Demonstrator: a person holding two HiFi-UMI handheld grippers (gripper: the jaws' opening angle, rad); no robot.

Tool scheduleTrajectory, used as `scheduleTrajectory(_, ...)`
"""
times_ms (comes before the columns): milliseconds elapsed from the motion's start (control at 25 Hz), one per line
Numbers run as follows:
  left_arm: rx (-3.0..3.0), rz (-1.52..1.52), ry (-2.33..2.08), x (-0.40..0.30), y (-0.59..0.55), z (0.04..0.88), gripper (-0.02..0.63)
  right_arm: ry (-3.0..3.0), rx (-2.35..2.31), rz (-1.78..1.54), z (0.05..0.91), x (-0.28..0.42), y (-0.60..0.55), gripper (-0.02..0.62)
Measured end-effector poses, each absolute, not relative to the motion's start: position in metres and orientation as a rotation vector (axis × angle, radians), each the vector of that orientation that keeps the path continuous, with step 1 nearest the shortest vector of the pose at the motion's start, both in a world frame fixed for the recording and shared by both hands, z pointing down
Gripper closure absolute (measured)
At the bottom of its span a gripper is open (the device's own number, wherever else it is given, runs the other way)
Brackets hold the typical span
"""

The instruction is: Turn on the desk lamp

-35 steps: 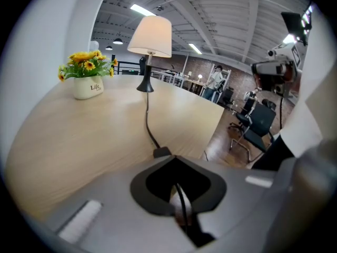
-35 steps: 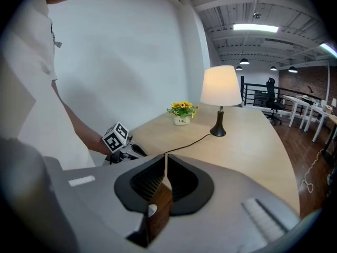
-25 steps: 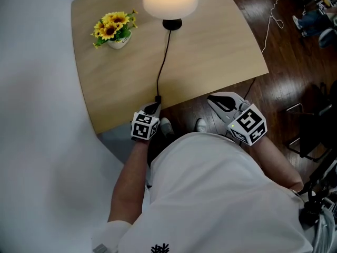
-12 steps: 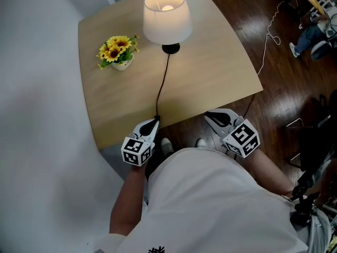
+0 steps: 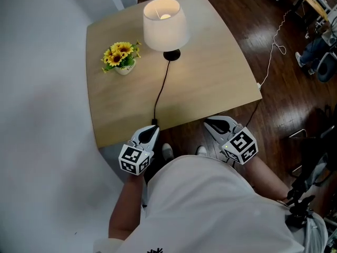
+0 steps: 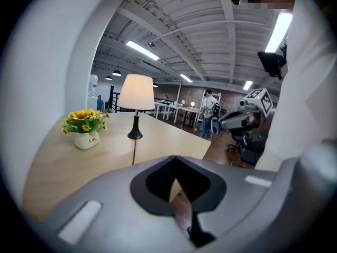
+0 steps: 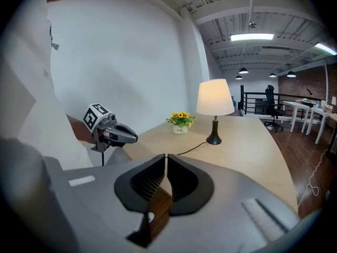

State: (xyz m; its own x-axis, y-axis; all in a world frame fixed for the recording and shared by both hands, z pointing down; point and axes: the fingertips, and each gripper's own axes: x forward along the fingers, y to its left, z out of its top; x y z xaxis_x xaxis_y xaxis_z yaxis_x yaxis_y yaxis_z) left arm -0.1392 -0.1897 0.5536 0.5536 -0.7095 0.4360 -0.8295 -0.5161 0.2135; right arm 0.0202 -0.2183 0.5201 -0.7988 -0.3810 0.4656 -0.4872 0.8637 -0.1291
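Observation:
The desk lamp (image 5: pixel 165 20) stands lit at the far middle of the wooden table (image 5: pixel 210 88), with its white shade glowing. Its black cord (image 5: pixel 159 91) runs from the base to the table's near edge. My left gripper (image 5: pixel 153 128) hovers just off that edge by the cord's end, shut and empty. My right gripper (image 5: pixel 209 123) hangs shut beside the edge, farther right, over the floor. In the left gripper view the lamp (image 6: pixel 137 92) lies ahead of the shut jaws (image 6: pixel 176 159). The right gripper view shows the lamp (image 7: pixel 215 97) beyond its jaws (image 7: pixel 165 157).
A small pot of yellow flowers (image 5: pixel 122 58) sits on the table left of the lamp. A white wall runs along the left. On the dark wooden floor to the right lie a white cable (image 5: pixel 271 41) and black metal frames (image 5: pixel 310 141). My shoes (image 5: pixel 167 151) show below the table edge.
The left gripper has drawn back from the cord at the table's near edge. The head view has shifted, so more of the lit lamp shows. The right gripper has barely moved.

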Motion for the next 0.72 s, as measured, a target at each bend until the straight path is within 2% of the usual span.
scheduleTrajectory(320, 2.39, 0.556, -1.287, -0.102, -0.153, 0.535, 0.588, -2.644, 0.614, 0.417, 0.531, 0.059, -0.206, 0.578)
scheduleTrajectory(720, 2.437, 0.573, -1.191, -0.048, -0.109, 0.514, 0.588, -2.635, 0.606, 0.45, 0.54, 0.095, -0.19, 0.578)
